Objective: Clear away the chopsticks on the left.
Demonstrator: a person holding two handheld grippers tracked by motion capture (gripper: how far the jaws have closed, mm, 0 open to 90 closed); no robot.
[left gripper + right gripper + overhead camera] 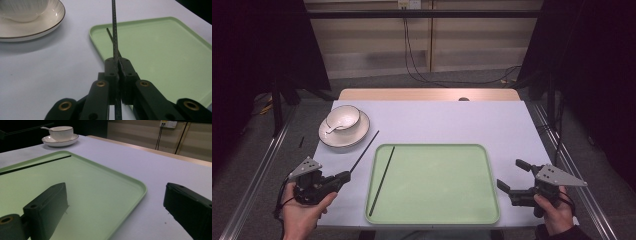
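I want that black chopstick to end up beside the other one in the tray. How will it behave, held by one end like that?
The chopstick juts out straight from the shut left claw, so it is likely stiff and light. Being so thin, it may pivot or slip between the pads. Dropped on the green tray, it might roll.

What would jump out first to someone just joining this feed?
The big green tray at the table's near middle, with one black chopstick lying along its left side. Just left of it, the left gripper is shut on a second chopstick pointing toward the bowl on its plate at far left.
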